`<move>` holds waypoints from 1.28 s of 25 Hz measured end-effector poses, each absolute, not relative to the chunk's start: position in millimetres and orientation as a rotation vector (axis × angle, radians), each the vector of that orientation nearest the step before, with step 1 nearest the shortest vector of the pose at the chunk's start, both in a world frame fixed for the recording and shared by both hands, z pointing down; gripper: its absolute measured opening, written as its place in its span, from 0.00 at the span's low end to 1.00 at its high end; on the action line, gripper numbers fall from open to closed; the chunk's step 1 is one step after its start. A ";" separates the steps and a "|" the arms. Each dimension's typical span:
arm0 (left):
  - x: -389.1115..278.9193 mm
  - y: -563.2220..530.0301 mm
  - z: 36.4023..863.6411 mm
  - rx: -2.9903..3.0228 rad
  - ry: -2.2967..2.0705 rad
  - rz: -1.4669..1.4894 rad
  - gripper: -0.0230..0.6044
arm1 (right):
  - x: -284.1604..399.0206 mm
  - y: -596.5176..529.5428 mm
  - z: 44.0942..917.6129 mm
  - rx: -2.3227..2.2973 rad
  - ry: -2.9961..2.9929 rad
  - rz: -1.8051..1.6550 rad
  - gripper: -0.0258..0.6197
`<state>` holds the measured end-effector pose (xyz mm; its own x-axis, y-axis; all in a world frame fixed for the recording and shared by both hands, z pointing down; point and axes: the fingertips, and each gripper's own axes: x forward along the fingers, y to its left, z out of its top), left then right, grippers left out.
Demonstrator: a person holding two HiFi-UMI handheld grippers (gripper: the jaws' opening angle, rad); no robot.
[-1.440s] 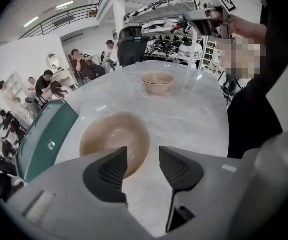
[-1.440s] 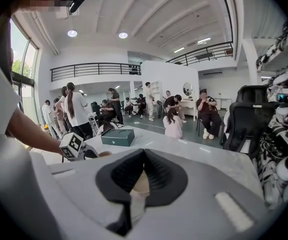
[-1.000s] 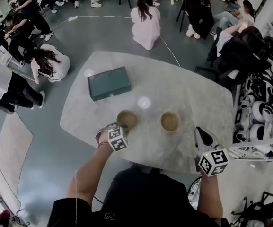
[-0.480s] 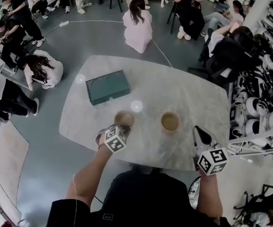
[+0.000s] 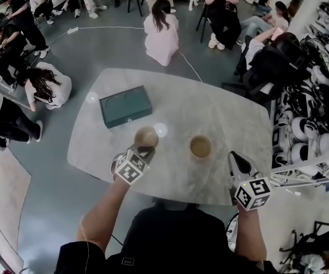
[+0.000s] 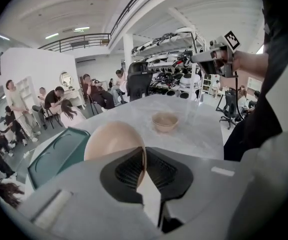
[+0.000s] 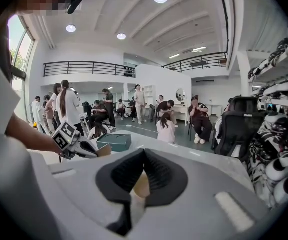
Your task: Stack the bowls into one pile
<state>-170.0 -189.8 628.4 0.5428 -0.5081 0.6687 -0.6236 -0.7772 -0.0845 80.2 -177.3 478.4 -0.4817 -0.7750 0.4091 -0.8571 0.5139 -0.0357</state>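
**Head view.** Your left gripper [image 5: 143,150] is clamped on the near rim of the held bowl [image 5: 146,136]. The bowl hangs tilted above the bench [image 5: 238,121], not far from a green case [image 5: 125,105]. The second bowl [image 5: 200,146] stands upright on the bench to the right, apart from the held bowl. Your right gripper [image 5: 234,158] hovers near the bench's right edge, beside the second bowl but not touching it.

**Left gripper view.** The jaws have just been closing and now pinch the bowl's wall between the pads (rim edge-on, underside turned left). The second bowl lies ahead and looks empty.

**Right gripper view.** The jaws are together with nothing gripped. The pale sliver at the gap cannot be identified.

**Step in hand.** This appears to be the carry phase, with the first bowl picked and not yet stacked. For the next move, bring the held bowl across, level it, and centre it over the second bowl. Lower it until it nests, then part the jaws.
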 end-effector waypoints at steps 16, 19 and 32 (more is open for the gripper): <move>-57.0 -213.0 549.5 2.650 -1.112 0.864 0.07 | 175.0 -202.8 476.2 1.293 -2.517 0.353 0.04; -33.5 -214.5 540.2 2.642 -1.135 0.833 0.07 | 193.9 -206.0 477.0 1.283 -2.535 0.366 0.04; 38.5 -228.3 545.0 2.632 -1.128 0.841 0.07 | 249.5 -209.6 483.4 1.328 -2.543 0.416 0.04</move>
<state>38.5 -228.3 545.0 0.5585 -0.6183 0.5530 -0.7064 -0.7040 -0.0737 249.5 -209.6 483.4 -0.5568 -0.7576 0.3407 -0.8266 0.5457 -0.1377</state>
